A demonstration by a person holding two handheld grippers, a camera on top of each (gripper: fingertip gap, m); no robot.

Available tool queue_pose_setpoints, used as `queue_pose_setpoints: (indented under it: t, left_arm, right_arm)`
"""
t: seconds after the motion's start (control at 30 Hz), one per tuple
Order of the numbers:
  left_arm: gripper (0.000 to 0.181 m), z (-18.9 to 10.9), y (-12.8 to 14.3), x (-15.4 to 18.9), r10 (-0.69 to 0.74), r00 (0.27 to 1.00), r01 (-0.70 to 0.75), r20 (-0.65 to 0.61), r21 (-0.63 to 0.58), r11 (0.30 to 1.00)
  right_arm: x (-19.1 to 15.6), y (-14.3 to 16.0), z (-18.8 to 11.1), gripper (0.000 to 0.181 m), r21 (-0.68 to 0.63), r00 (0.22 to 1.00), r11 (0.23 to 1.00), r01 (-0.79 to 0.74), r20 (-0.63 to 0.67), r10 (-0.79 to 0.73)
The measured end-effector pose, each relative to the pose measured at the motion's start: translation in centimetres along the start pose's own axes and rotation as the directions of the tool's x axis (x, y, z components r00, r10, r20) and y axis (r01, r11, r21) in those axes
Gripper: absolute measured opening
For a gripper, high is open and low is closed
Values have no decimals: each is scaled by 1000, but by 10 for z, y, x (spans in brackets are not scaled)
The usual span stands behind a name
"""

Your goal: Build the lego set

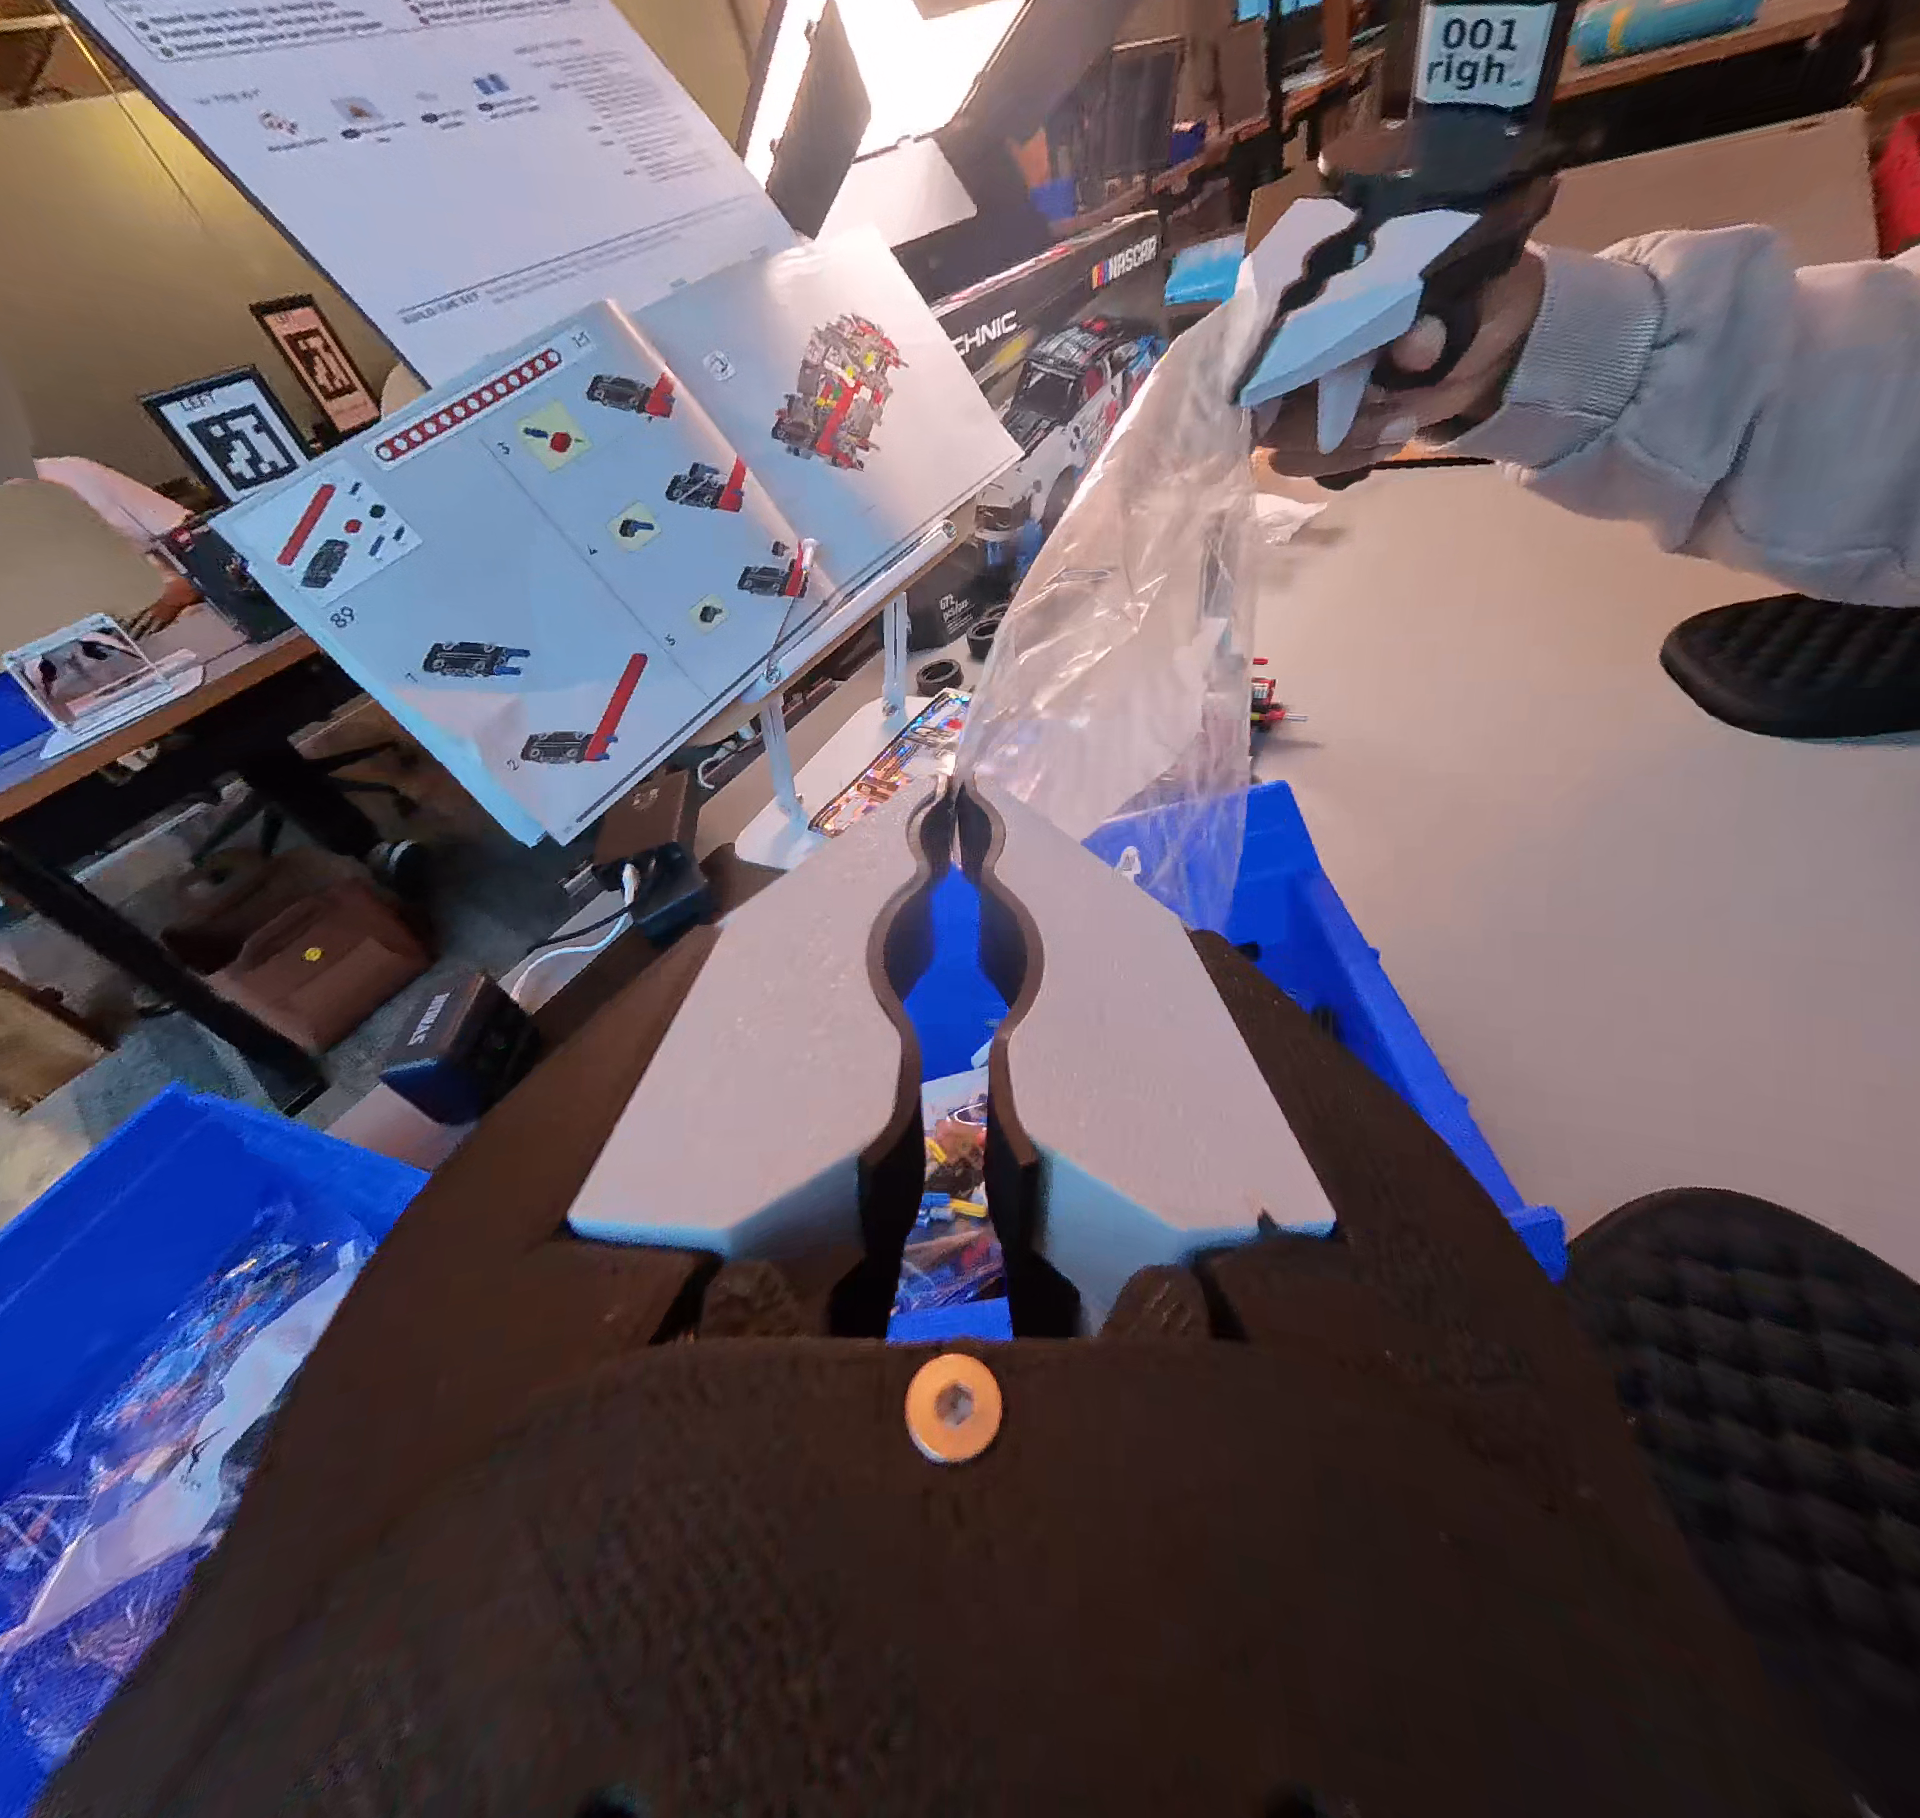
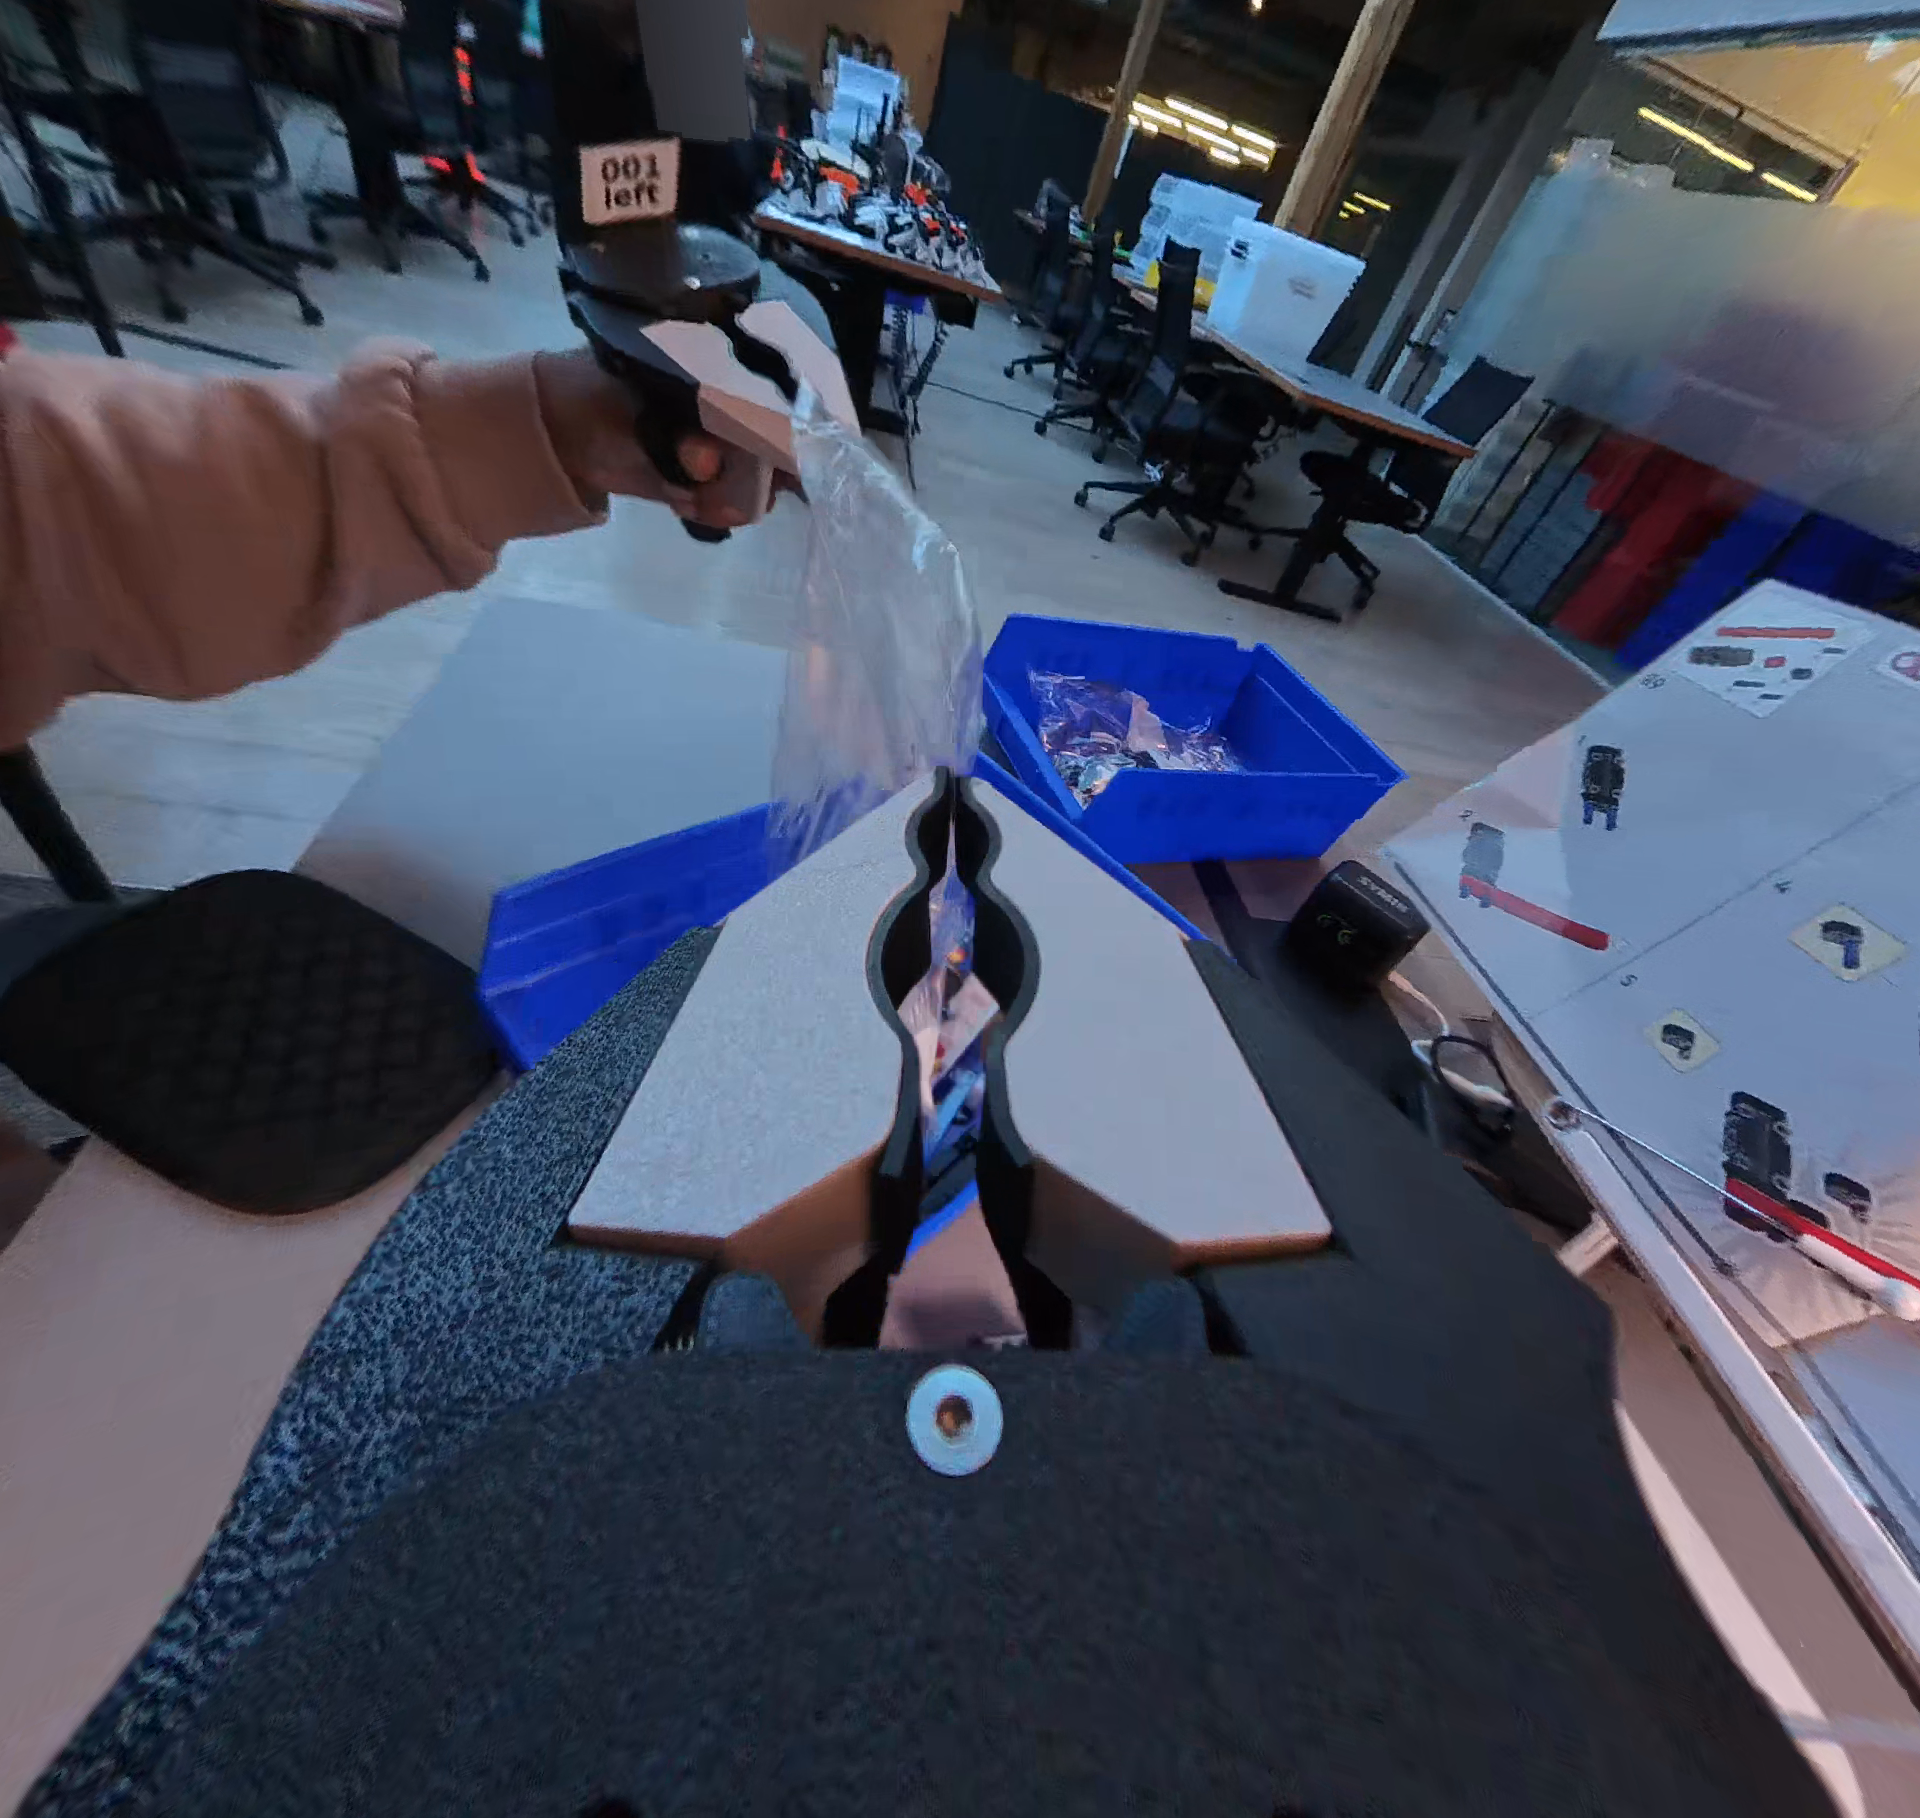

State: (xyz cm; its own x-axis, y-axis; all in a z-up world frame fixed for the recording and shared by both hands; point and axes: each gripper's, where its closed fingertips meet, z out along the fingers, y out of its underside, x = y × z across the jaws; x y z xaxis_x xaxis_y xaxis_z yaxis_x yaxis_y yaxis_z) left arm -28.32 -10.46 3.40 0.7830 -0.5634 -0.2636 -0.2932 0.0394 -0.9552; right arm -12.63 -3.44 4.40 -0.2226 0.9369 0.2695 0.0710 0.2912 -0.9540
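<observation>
A clear plastic bag [image 1: 1122, 605] is stretched in the air between my two grippers. My left gripper [image 1: 954, 794] is shut on its lower corner, above a blue bin [image 1: 1309, 937] of bagged Lego pieces. My right gripper [image 1: 1262, 366] is shut on the bag's upper end, held by a hand in a light sleeve. In the right wrist view the bag [image 2: 883, 625] runs from my right gripper [image 2: 948, 789] up to the left gripper [image 2: 800, 397]. The open instruction booklet [image 1: 582, 563] stands on a tilted holder; it also shows in the right wrist view [image 2: 1714, 937].
A second blue bin [image 1: 156, 1249] with bagged parts lies at lower left and also shows in the right wrist view [image 2: 1299, 802]. The Lego box [image 1: 1049, 334], black tyres [image 1: 940, 675] and small loose pieces [image 1: 1268, 703] lie on the table. A black chair armrest pad [image 1: 1797, 667] overhangs the edge. The grippers' ends are close to 20 centimeters from one another.
</observation>
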Motion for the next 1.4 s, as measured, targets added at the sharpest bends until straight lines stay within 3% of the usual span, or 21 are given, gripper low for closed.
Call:
queue_pose_setpoints:
  t: [0.13,0.27,0.43,0.63,0.73,0.9,1.0,1.1,1.23,1.27,1.33,1.37,1.4]
  left_arm:
    - [0,-1,-6,5,-18,1000,19,-17,24,1000]
    - [0,-7,-8,5,-16,999,17,-38,17,1000]
    - [0,-6,-17,18,39,997,-38,-72,16,999]
    - [0,-3,-24,63,129,977,-123,-170,46,991]
    - [0,-4,-9,115,147,940,-144,-308,34,989]
    - [0,0,48,205,136,866,-217,-481,-116,969]
    - [0,0,73,229,126,860,-247,-494,-188,951]
    - [0,-3,73,230,155,891,-247,-426,-168,954]
    - [0,-7,61,237,231,897,-298,-377,-130,946]
    - [0,-6,58,240,258,896,-321,-363,-125,939]
    - [0,-5,57,248,303,884,-367,-355,-126,922]
    - [0,-6,59,254,318,877,-387,-361,-137,912]
    - [0,-5,61,259,332,870,-406,-365,-148,902]
  right_arm:
    - [-4,11,7,0,-32,999,999,-43,5,44]
    - [2,-3,0,0,33,993,992,-119,26,119]
    - [-3,-5,-11,0,53,996,996,-78,42,76]
    - [-47,5,-43,0,107,995,993,57,79,-65]
    - [-86,33,-63,0,71,990,994,78,115,-86]
    - [-146,122,-91,0,-103,980,994,-40,188,59]
    - [-162,152,-106,0,-160,976,982,-102,173,130]
    - [-169,163,-128,5,-192,936,951,-243,211,282]
    - [-131,164,-130,51,-140,818,823,-551,101,566]
    - [-120,165,-124,58,-107,751,754,-649,73,657]
    - [-96,171,-110,72,-16,524,525,-851,31,851]
    - [-87,174,-103,73,18,415,414,-910,38,909]
    - [-83,179,-94,73,24,351,351,-936,38,935]
